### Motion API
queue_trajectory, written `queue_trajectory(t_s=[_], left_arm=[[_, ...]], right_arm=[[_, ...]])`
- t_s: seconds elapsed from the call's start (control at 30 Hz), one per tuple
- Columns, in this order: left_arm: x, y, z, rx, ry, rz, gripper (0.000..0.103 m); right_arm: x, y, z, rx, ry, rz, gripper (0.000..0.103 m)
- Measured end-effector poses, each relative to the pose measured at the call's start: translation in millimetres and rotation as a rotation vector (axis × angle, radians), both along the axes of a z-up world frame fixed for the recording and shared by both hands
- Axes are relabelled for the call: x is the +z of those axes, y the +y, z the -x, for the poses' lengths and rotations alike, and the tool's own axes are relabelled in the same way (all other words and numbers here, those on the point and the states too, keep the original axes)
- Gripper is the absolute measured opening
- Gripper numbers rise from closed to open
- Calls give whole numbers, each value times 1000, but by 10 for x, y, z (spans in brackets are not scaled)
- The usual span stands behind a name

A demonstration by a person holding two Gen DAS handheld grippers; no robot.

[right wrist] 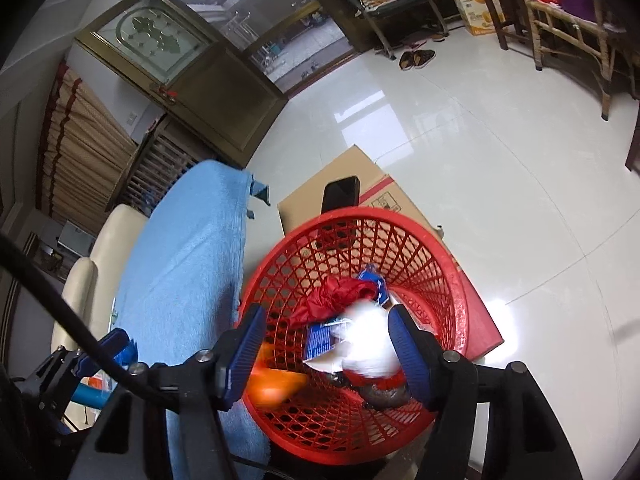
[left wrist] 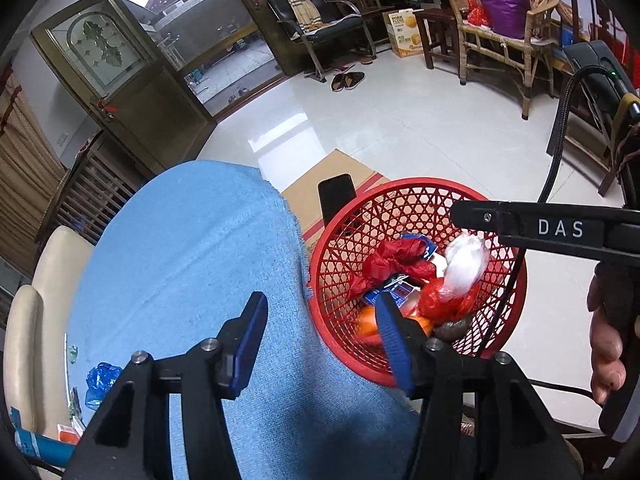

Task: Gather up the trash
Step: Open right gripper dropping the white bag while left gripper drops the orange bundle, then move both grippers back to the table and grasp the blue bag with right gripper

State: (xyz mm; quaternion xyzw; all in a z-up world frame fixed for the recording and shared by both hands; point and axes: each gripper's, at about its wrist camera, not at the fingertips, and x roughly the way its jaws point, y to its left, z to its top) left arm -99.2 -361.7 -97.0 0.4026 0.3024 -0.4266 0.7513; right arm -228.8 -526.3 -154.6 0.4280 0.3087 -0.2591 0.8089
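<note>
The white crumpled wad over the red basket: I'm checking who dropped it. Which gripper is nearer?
Right. The right gripper is open directly above the white wad, which shows between its fingers; the left gripper is beside the red basket, partly over the blue cloth.

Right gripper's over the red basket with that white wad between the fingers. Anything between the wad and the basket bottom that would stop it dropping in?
Nothing visible blocks it. The white wad, motion-blurred, sits between the open fingers of the right gripper, inside the rim of the red basket. Below lies only earlier trash: red bag, blue wrapper.
</note>
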Motion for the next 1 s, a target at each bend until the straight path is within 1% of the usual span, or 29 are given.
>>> queue_trajectory(t_s=[0.1,0.23,0.33,0.43,0.53,0.7,0.83,1.0], left_arm=[[20,87,-34,2,9,19,57],[39,323,-189,57,44,35,57],[44,557,-344,116,53,41,57],[69,851,-511,196,65,64,57],[92,1127,-617,262,49,85,57],[79,1601,-789,362,52,115,57],[49,1999,-956,459,47,137,57],[16,2434,-1181,567,47,164,57]], right_arm=[[40,8,-5,3,6,23,68],[86,37,-30,10,17,43,68],[110,70,-57,17,22,52,68],[122,136,-116,35,31,61,68],[130,214,-212,64,39,68,68],[148,389,-422,121,57,83,68],[193,572,-631,172,72,110,68],[288,896,-1010,271,89,149,68]])
